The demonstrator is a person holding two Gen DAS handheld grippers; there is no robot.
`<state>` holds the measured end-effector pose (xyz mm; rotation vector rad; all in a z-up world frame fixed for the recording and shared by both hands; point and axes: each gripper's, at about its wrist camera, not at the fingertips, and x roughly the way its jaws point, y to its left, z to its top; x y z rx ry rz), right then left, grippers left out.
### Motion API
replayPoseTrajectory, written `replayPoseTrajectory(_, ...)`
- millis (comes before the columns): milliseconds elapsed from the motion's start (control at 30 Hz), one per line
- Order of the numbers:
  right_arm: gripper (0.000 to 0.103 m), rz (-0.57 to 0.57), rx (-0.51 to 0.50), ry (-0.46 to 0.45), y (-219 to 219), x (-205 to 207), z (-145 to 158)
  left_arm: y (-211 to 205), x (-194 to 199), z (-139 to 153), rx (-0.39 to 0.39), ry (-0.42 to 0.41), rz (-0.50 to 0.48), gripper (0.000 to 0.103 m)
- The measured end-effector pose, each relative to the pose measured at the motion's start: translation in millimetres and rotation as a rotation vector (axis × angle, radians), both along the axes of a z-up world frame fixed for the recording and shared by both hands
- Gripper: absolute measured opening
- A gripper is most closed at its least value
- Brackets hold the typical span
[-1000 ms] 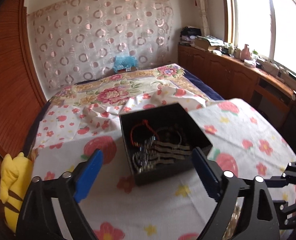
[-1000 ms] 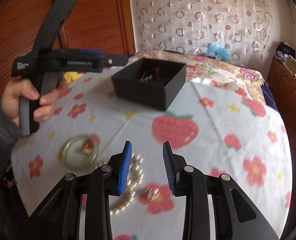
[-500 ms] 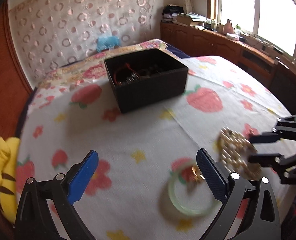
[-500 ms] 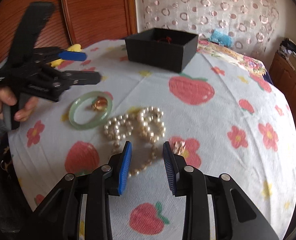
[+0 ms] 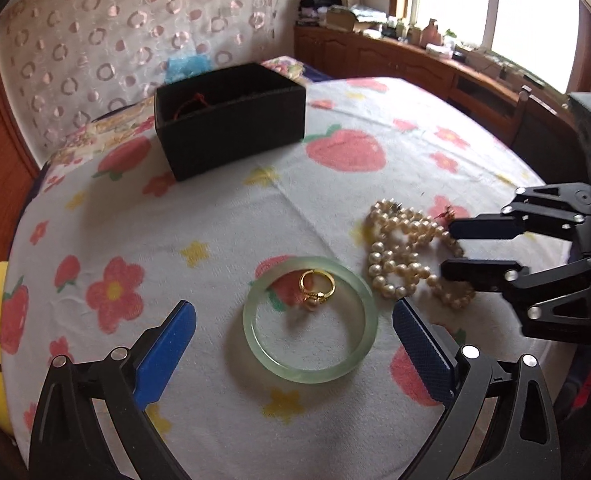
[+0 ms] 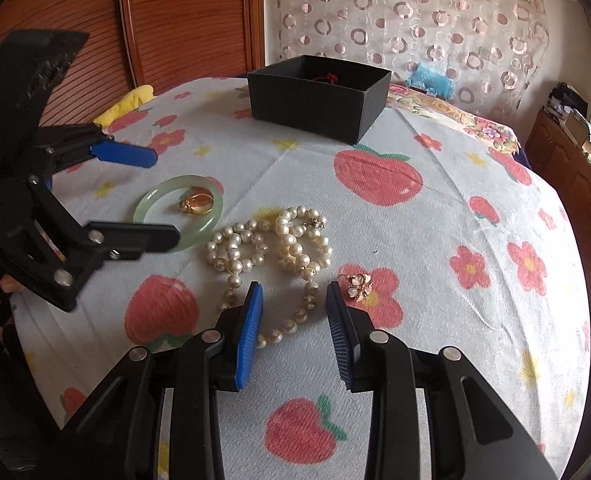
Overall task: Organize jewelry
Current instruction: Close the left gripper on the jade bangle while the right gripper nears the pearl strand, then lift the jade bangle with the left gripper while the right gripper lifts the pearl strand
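At lower centre of the left view, the left tool (image 5: 293, 354) is spread wide around a stiff, likely slippery jade bangle (image 5: 310, 368), best gripped across its rim, while the half-spread, empty right tool (image 6: 294, 330) hovers over a limp pearl necklace (image 6: 271, 246) on the bed.

gold ring (image 5: 316, 286) in pale green jade bangle (image 5: 309, 318) | white pearl necklace (image 5: 409, 254) just R of it | open black box (image 5: 231, 118) well behind, on strawberry-print cloth (image 5: 199, 216)

One black box (image 6: 317, 98), one jade bangle (image 5: 310, 320), one pearl necklace (image 6: 271, 244) — two rings (image 6: 196, 203).
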<state>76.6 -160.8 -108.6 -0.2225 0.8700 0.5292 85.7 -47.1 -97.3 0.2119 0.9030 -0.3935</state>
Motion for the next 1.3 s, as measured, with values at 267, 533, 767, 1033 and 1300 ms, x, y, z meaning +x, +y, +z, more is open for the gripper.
replayPoseTrajectory(267,0.036,0.0,-0.002,-0.002,-1.0,0.5,0.6,-4.1,-2.1,-7.7,0.029,-0.002,0.002,0.095)
replayPoseTrajectory(533,0.036,-0.001,-0.001,-0.001,-0.8,-0.1,0.3,-8.5,-11.2,-5.3,0.013,-0.027,-0.01,0.069)
replayPoseTrajectory(767,0.038,-0.012,0.003,-0.003,-1.4,-0.8,1.1,-1.1,-29.2,31.1,-0.048,-0.122,0.019,0.069)
replayPoseTrajectory(1033,0.036,-0.003,-0.013,0.013,-2.2,9.0,3.0,7.2,-33.2,52.5,-0.077,-0.175,0.045,0.069)
replayPoseTrajectory(1300,0.023,-0.003,-0.023,0.007,0.2,16.6,1.8,14.1,-33.2,59.4,-0.09,-0.192,0.066,0.069)
